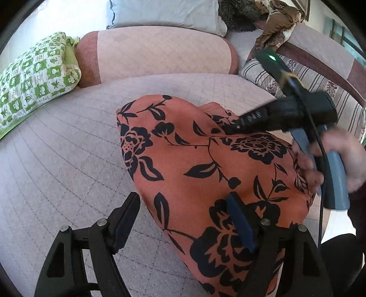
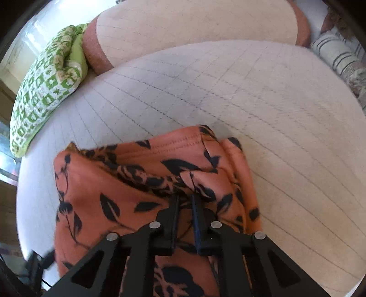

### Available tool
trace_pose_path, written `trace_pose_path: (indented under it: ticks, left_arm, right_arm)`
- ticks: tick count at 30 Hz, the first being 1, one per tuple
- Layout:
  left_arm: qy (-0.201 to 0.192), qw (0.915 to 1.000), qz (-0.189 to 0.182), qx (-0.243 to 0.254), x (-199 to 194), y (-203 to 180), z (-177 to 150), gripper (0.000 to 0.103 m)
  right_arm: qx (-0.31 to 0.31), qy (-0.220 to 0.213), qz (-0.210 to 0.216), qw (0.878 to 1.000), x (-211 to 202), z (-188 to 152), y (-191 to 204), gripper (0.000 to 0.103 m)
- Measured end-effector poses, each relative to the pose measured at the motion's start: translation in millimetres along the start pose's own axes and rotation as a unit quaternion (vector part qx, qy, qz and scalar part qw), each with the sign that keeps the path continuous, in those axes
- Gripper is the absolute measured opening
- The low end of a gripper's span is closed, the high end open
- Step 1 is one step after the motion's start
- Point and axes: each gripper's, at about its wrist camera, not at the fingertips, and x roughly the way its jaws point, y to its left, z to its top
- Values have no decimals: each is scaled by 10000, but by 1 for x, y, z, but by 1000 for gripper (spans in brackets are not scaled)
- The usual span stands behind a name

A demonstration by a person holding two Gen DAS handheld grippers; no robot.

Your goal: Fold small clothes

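garment (image 1: pixel 205 164): orange, black flowers, lying on quilted bed (image 1: pixel 68 148) | left gripper (image 1: pixel 183 219): fingers wide, one over bed, one over cloth, holding nothing | right gripper (image 2: pixel 185 198): fingers narrow, pinching a cloth fold | green pillow (image 1: pixel 34 77) at left

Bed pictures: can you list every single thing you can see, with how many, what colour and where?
garment: one, orange with black flowers, lying on the bed's near side
bed cover: one, pale quilted, under the garment
green pillow: one, green and white checks, far left
bolster: one, pink, at the head
pale pillow: one, light grey, behind the bolster
striped cushion: one, grey stripes, right
brown cloth: one, crumpled, far right
left gripper: black, open, over the garment's edge
right gripper: black, shut on the garment
hand: one, holding the right gripper
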Motion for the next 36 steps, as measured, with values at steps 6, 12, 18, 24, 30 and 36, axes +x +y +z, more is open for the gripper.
trace_pose_path:
  ticks: [6, 12, 18, 24, 30, 36]
  left_arm:
    - [-59, 9998, 179, -51, -6, -2, -5, 79]
    - [-112, 9994, 308, -58, -8, -4, -6, 79]
    - [-167, 9990, 417, -73, -9, -10, -7, 80]
    - [-233, 9981, 574, -42, -10, -15, -12, 81]
    - [-285, 9971, 704, -16, -13, -19, -16, 81]
    - [-284, 9964, 798, -86, -15, -20, -17, 81]
  right_arm:
    - [331, -139, 232, 9991, -28, -13, -11, 12]
    - [209, -473, 373, 9980, -77, -42, -1, 16]
    - [99, -399, 376, 9984, -93, -81, 0, 16]
    - [-147, -457, 393, 9981, -73, -118, -13, 16]
    - [-46, -350, 531, 9980, -79, -129, -20, 17]
    - [-175, -469, 481, 9976, -74, -135, -19, 17]
